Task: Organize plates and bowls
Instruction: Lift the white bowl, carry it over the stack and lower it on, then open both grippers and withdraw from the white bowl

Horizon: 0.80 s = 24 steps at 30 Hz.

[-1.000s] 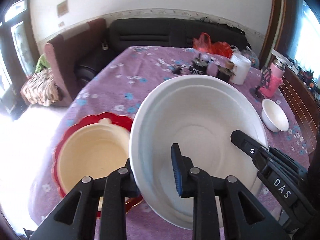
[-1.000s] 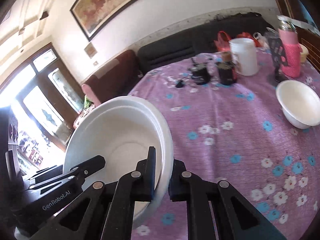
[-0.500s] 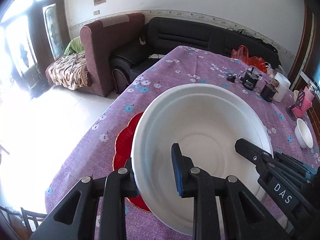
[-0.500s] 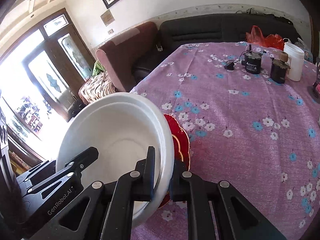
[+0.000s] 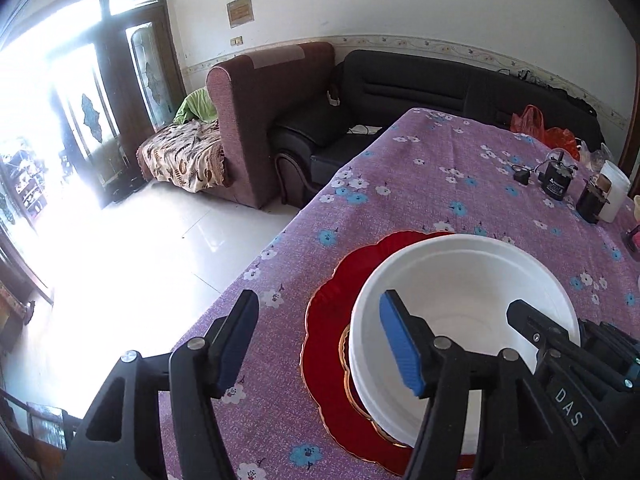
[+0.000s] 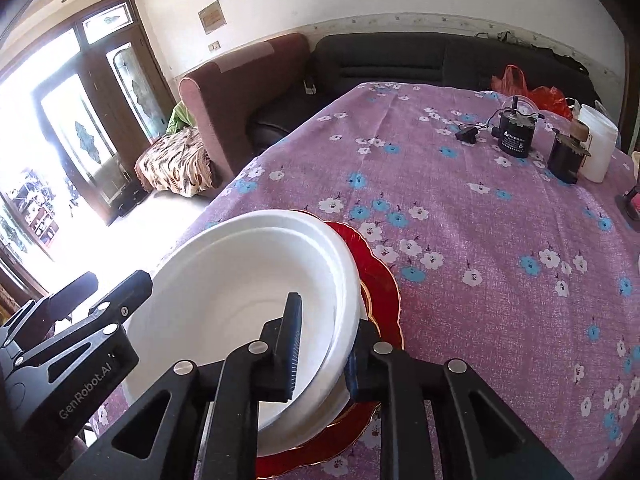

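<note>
Since half a second ago the left gripper has let go and spread wide, its right finger over the white bowl. Lower in frame, that bowl sits on the red plate; the right gripper stays clamped on its near rim.

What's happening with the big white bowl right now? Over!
Left tongs open, straddling the rim. Right tongs clamped on white bowl rim. Bowl sits over red plate. Nothing in the way.
</note>
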Motion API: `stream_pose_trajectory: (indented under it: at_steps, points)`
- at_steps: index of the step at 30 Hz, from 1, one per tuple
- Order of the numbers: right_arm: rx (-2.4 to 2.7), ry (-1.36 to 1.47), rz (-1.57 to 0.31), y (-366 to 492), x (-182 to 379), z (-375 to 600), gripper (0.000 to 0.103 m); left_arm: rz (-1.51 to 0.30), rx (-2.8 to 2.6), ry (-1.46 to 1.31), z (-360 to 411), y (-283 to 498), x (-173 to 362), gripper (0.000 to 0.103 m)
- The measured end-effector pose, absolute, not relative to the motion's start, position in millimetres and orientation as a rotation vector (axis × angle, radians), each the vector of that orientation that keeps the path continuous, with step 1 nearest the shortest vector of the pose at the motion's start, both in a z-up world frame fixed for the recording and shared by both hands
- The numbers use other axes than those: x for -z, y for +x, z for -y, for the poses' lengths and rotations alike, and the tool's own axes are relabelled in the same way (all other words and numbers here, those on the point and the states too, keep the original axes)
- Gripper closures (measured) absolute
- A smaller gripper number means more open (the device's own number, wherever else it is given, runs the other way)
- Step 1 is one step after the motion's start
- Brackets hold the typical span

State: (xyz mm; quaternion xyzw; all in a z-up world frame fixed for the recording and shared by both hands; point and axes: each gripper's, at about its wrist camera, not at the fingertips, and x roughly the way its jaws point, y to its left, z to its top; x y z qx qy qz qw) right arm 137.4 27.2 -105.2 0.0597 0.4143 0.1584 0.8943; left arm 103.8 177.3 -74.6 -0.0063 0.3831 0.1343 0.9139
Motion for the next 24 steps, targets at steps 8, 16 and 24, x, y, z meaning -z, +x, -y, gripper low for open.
stream_pose_trajectory:
  at_steps: [8,16,24]
  points:
    - [-0.34,0.161,-0.815,129,97,-23,0.041,-0.737,-0.26,-0.09,-185,89,61,0.04]
    - [-0.276,0.084,-0.705,110,75,-22,0.036,-0.662,-0.259,-0.112,-186,69,38,0.037]
    - [-0.214,0.114,-0.713,103,74,-7,0.076,-0.605,-0.272,-0.08,-180,59,28,0.032]
